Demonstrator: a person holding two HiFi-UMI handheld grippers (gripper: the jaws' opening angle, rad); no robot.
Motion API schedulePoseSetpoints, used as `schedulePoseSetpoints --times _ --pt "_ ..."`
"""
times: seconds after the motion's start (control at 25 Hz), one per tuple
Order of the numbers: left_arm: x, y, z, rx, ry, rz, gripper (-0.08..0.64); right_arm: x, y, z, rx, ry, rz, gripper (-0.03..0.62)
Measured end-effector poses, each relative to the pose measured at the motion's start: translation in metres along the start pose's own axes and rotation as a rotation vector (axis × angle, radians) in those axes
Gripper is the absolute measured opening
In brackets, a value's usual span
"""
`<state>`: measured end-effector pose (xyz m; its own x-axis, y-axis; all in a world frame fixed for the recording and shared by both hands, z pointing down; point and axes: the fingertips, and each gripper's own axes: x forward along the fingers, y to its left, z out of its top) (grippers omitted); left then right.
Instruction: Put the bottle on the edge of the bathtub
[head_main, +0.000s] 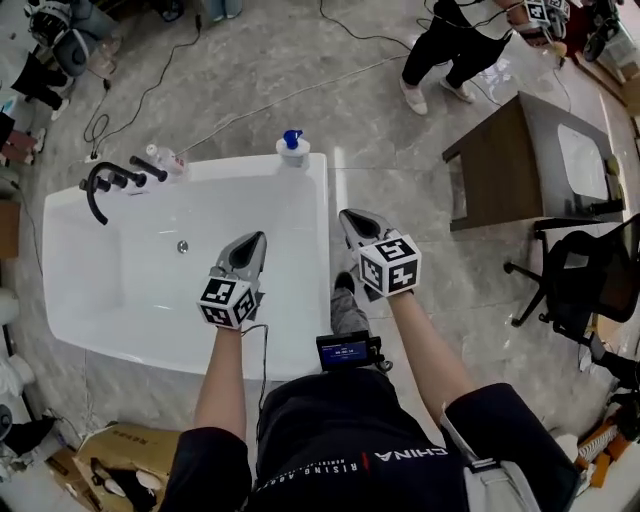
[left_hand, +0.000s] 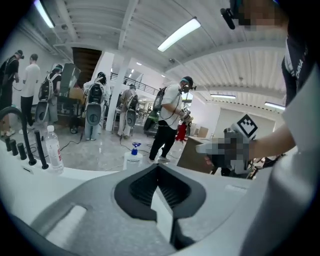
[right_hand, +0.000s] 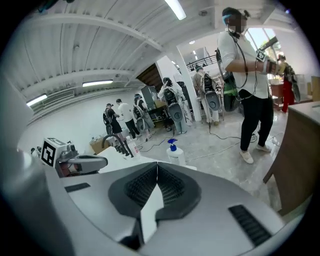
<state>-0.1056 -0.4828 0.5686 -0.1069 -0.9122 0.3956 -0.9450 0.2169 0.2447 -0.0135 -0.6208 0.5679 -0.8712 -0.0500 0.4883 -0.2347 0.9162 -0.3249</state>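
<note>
**Both grippers closed and empty; pump bottle stands on the far rim**

The left gripper (head_main: 254, 241) hangs over the basin of the white bathtub (head_main: 312, 300). Its jaws are pressed together with nothing between them. The right gripper (head_main: 349, 216) is held just outside the tub's right rim, over the floor, and its jaws also meet tip to tip and are empty.

The blue-topped pump bottle (head_main: 292, 148) stands upright on the tub's far rim near the right corner. It is well ahead of both grippers, roughly between their lines, and touches neither. A clear water bottle (head_main: 167, 160) sits on the same rim beside the black faucet (head_main: 100, 186).
</note>
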Motion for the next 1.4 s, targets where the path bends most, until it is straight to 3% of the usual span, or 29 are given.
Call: schedulePoseSetpoints --times 0.2,0.32,0.52,0.8,0.92,1.08,1.4 --pt "-0.088 -0.061 -0.002 0.038 -0.072 -0.17 0.009 -0.068 0.079 -0.023 -0.064 -0.049 -0.062 0.015" --pt "-0.156 -0.083 -0.016 0.077 -0.071 -0.275 0.009 -0.104 0.134 -0.047 -0.081 -0.08 -0.099 0.015" --pt "-0.238 -0.113 -0.048 0.068 -0.067 -0.349 0.009 -0.172 0.202 -0.09 -0.056 -0.119 -0.118 0.015" --pt "-0.309 -0.159 -0.103 0.061 -0.065 -0.345 0.009 -0.26 0.239 -0.149 -0.031 -0.172 -0.176 0.015" --pt "-0.332 -0.181 -0.126 0.095 -0.056 -0.332 0.009 -0.292 0.25 -0.182 -0.01 -0.195 -0.188 0.015" --pt "-0.378 -0.199 -0.153 0.122 -0.081 -0.255 0.009 -0.33 0.29 -0.224 -0.033 -0.21 -0.164 0.014" --pt "-0.479 -0.267 -0.198 0.16 -0.05 -0.247 0.009 -0.398 0.359 -0.283 -0.007 -0.229 -0.12 0.014"
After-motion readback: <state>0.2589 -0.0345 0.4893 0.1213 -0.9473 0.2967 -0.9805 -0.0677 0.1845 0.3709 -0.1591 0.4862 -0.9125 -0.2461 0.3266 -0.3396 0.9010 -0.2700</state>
